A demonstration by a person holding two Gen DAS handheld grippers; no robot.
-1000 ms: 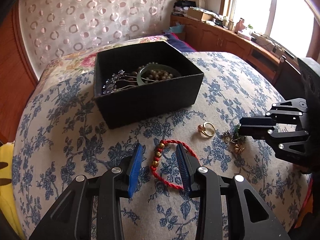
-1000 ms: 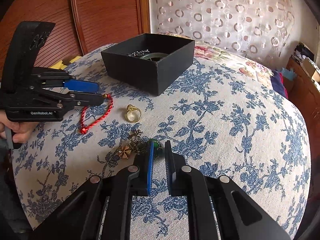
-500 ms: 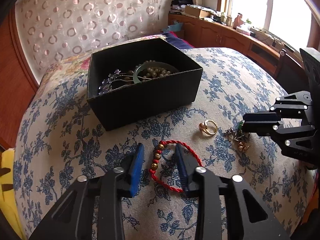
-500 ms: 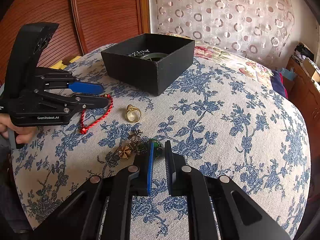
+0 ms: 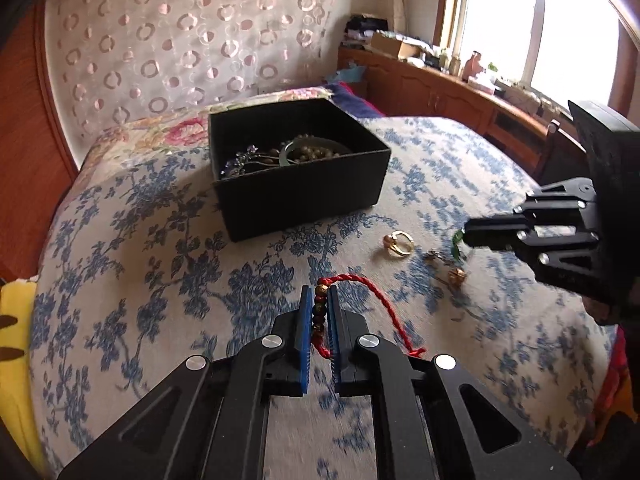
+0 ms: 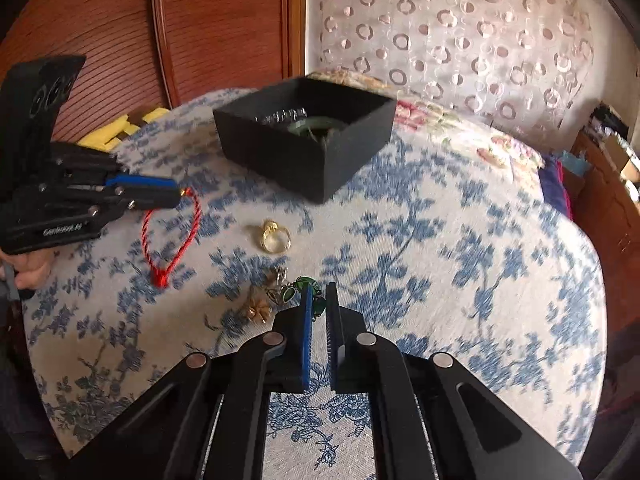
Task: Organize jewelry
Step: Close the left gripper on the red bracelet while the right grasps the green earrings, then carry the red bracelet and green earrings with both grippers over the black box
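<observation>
My left gripper is shut on the beaded part of a red cord bracelet, whose loop hangs out to the right; it also shows in the right wrist view. My right gripper is shut on a green-stone earring cluster lying with small gold pieces. In the left wrist view the right gripper holds the green piece. A gold ring lies between them. The black box holds beads and a green bangle.
Everything sits on a blue-flowered bedspread. A floral pillow lies behind the box. A wooden headboard and yellow object are at the left; wooden cabinets stand under the window.
My left gripper closed on the bracelet's beads and lifted it slightly. My right gripper stayed shut on the green earring and rose a little with it.
</observation>
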